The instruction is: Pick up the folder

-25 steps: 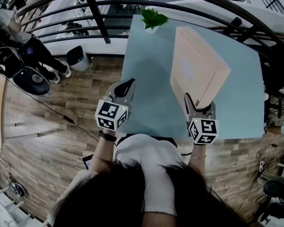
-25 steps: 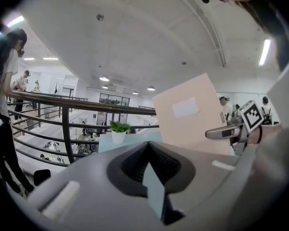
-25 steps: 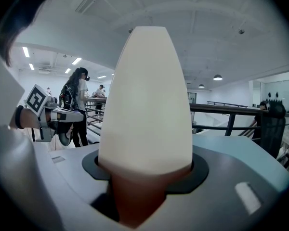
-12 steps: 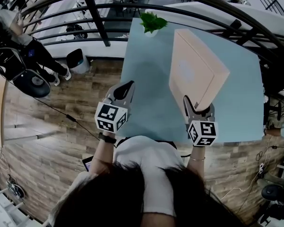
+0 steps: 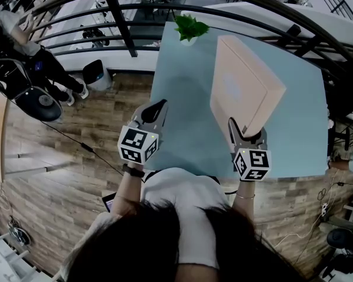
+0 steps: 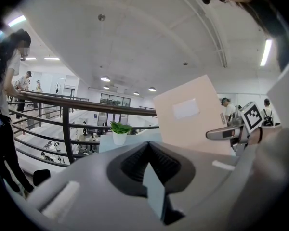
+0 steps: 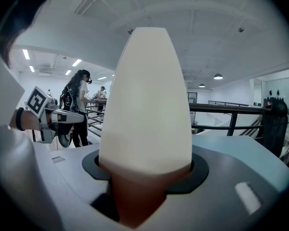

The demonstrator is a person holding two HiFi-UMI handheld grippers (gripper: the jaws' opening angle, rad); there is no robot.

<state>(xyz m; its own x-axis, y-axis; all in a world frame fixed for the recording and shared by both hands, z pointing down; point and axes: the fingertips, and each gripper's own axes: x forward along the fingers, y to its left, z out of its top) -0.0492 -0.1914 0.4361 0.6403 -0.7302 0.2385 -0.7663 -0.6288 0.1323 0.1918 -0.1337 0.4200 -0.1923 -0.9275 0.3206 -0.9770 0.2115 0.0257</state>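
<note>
The folder point(image 5: 241, 90) is a thick beige box folder with a pale label, held tilted on edge above the light blue table point(image 5: 182, 98). My right gripper point(image 5: 247, 131) is shut on its near lower corner; in the right gripper view the folder point(image 7: 147, 105) fills the space between the jaws of that gripper point(image 7: 144, 177). My left gripper point(image 5: 157, 107) is shut and empty at the table's left front edge, well left of the folder. The left gripper view shows this gripper point(image 6: 148, 144) with its jaws together, and the folder point(image 6: 192, 114) and right gripper point(image 6: 231, 133) off to the right.
A small potted plant point(image 5: 190, 23) stands at the table's far edge. A dark metal railing point(image 5: 120, 16) curves behind the table. On the wooden floor at the left are a person point(image 5: 23, 46), a round stool point(image 5: 40, 101) and a bin point(image 5: 97, 70).
</note>
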